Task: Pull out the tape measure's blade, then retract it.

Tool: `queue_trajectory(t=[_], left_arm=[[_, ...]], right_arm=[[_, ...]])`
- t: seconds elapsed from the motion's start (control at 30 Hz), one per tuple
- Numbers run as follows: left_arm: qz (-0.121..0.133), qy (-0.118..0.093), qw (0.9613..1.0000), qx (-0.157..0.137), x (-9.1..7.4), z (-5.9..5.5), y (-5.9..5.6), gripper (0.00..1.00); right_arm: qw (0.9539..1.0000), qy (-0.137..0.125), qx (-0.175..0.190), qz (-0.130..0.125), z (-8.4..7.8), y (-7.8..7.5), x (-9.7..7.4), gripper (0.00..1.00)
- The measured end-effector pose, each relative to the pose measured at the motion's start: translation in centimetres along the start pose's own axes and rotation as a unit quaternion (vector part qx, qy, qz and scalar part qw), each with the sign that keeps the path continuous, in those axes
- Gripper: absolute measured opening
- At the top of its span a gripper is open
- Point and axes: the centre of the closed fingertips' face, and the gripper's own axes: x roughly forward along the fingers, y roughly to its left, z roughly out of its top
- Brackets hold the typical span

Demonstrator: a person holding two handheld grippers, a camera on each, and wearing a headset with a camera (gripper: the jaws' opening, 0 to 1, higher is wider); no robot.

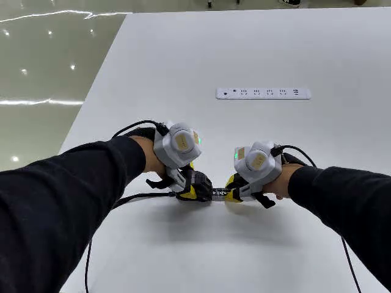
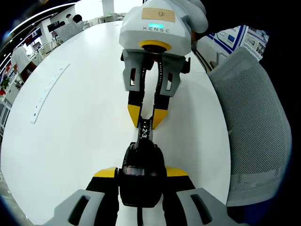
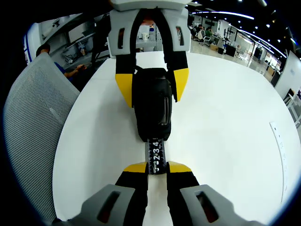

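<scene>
The white surface (image 1: 256,49) takes up most of the head view. A glossy pale floor (image 1: 43,67) to its left mirrors the ceiling lights. In the gripper views a grey mesh chair (image 3: 33,122) stands at the surface's rounded edge, with an open office of desks and screens behind. A white power strip (image 1: 263,93) lies flat on the surface, well beyond the hands. Near the front edge, the left tool (image 2: 141,175) is clamped on the black tape measure (image 3: 151,101). Facing it, the right tool (image 3: 157,167) is pinched on the short drawn-out blade (image 3: 155,153), which reads 2, 3, 4. The right tool's grey housing carries "XENSE" above a green light. A tan label (image 2: 159,14) on top bears handwriting too small to read.
</scene>
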Motion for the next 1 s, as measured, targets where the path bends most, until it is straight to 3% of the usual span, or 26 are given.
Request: queue_trajectory(t=[1.0], left_arm=[[0.009,-0.013,0.9999,-0.003,0.0,0.1,0.1,0.32]], right_arm=[[0.9996,0.021,0.016,-0.011,-3.7,-0.2,-2.6,0.10]])
